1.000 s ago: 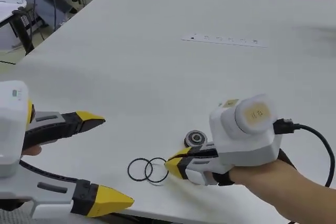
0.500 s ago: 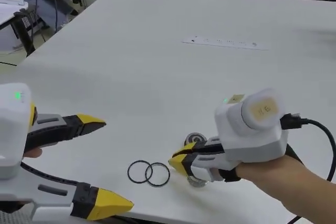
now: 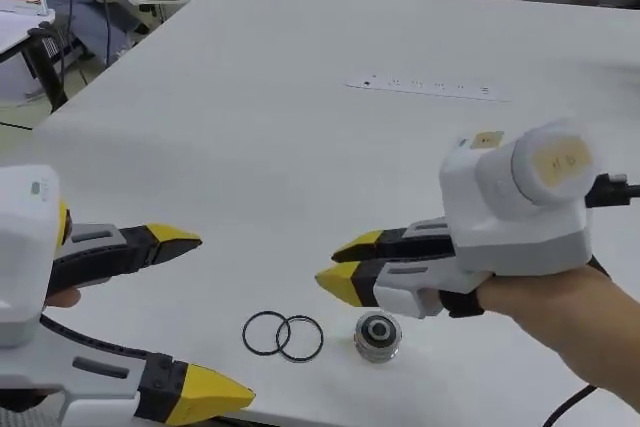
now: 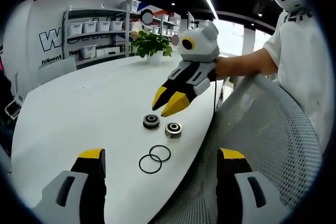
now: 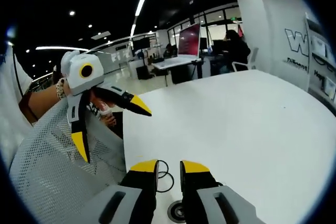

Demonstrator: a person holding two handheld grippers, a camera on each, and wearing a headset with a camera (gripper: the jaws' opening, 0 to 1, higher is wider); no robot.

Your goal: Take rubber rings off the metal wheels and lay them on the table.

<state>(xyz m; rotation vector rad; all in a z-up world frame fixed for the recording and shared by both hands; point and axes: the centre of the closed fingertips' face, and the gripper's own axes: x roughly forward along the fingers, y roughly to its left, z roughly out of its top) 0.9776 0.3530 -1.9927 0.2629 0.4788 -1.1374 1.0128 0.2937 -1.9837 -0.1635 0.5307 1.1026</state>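
While the right gripper [image 3: 343, 265] hangs level over the table [image 3: 300, 127], held in a hand [image 3: 545, 302] that comes in from the right and points left, its yellow-tipped jaws stand a narrow gap apart and grip nothing. The left gripper [image 3: 195, 315] reaches in from the left and points right, its jaws spread wide and empty. Near the right tips a wheel [image 3: 377, 335] of shiny ridged metal lies flat, bore upward (the left gripper view shows a second wheel [image 4: 151, 121] just beside it). Two thin black rings [image 3: 283, 334] lie flat on the smooth white top, overlapping, the pair running in line with the wheel along the near edge.
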